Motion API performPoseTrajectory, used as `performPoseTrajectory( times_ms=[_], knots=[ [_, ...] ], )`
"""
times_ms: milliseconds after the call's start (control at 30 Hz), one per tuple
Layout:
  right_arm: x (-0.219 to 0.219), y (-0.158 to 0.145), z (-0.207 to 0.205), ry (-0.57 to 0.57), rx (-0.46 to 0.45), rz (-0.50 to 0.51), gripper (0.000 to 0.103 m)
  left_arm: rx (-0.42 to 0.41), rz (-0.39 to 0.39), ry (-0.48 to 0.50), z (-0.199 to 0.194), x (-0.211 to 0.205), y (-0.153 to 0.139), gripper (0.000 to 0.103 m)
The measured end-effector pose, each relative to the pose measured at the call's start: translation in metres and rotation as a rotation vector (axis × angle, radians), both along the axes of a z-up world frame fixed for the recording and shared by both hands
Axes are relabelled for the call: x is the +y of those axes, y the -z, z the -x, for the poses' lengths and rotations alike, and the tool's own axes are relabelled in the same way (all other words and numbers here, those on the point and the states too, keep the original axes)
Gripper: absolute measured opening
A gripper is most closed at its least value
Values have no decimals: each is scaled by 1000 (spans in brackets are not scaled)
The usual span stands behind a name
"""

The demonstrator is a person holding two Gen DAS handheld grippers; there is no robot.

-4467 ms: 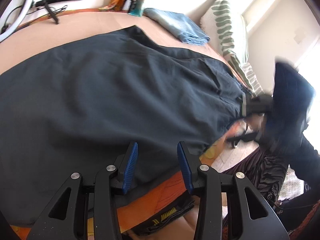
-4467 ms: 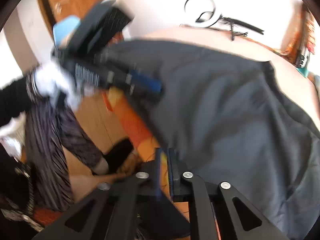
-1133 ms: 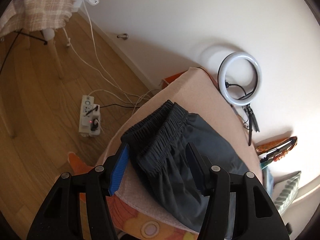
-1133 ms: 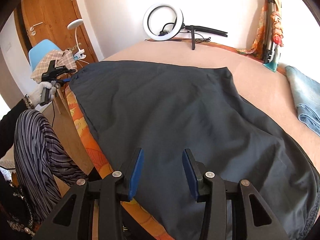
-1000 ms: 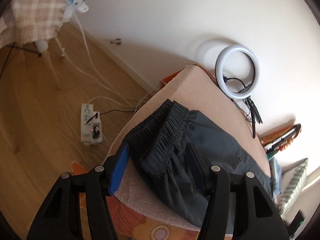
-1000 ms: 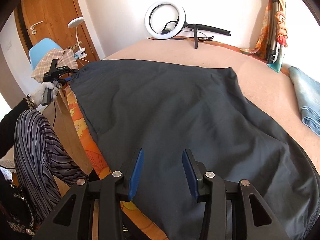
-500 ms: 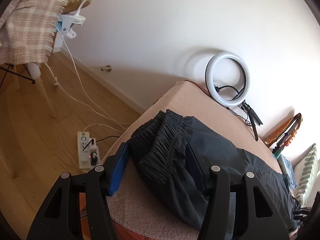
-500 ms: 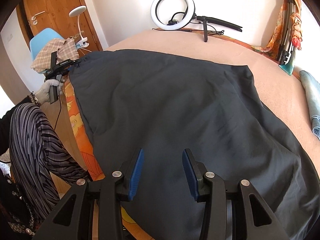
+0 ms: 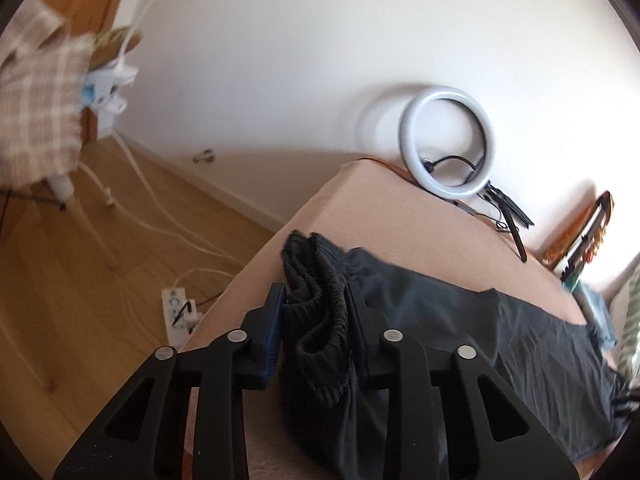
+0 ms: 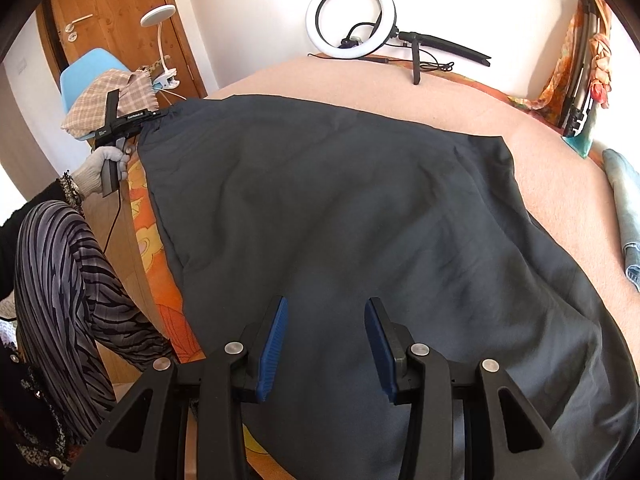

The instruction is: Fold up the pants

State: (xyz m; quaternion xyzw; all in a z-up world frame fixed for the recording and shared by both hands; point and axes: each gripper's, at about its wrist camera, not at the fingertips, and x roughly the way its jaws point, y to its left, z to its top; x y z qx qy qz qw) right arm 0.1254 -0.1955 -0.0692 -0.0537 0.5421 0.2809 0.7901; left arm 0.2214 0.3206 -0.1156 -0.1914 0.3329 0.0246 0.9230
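Dark grey pants [image 10: 340,220] lie spread flat over the peach-covered bed [image 10: 460,96]. In the left wrist view their bunched elastic waistband [image 9: 316,280] stands between the blue pads of my left gripper [image 9: 314,300]. The jaws are closing and both pads touch the cloth. The right wrist view shows that left gripper [image 10: 132,120] at the pants' far left corner, held by a gloved hand [image 10: 98,166]. My right gripper [image 10: 326,320] hovers open over the near part of the pants, with nothing between its fingers.
A ring light [image 10: 352,20] on a stand lies at the bed's far edge by the wall. Folded jeans [image 10: 624,208] rest at the right. An orange sheet [image 10: 148,240] hangs off the left edge. A power strip [image 9: 176,312] and cables lie on the wooden floor. A blue chair [image 10: 88,68] holds plaid cloth.
My left gripper's jaws have narrowed onto the waistband and the gripper has rolled and shifted slightly. The right gripper stays open over the pants, hardly moved.
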Motion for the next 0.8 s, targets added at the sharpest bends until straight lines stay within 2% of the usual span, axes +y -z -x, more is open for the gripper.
performPoseTrajectory(
  times_ms=[133, 233, 300, 400, 533, 633, 700, 733, 767, 800],
  knots=[
    [-1, -3, 1, 13, -6, -8, 43, -48, -86, 68, 0, -30, -20, 24],
    [-2, -6, 1, 20, -12, -20, 43, -50, -205, 163, -1, -63, -30, 24],
    [-2, -7, 1, 22, -18, -17, 43, -53, -231, 216, -2, -79, -33, 24],
    [-2, -8, 1, 30, -12, -35, 43, -55, -236, 275, -4, -100, -37, 23],
    [-2, -10, -2, 64, -5, -66, 43, -65, -192, 344, -1, -127, -45, 23],
    [1, -17, -13, 137, 18, -150, 44, -73, -172, 424, 1, -156, -55, 23],
    [7, -21, -25, 180, 51, -244, 54, -87, -171, 477, 4, -177, -61, 23],
    [14, -22, -32, 188, 70, -299, 66, -91, -163, 499, 6, -186, -63, 23],
    [24, -21, -43, 200, 92, -355, 71, -91, -150, 531, 7, -198, -63, 23],
    [32, -18, -50, 213, 112, -389, 71, -88, -144, 552, 7, -205, -63, 23]
  ],
)
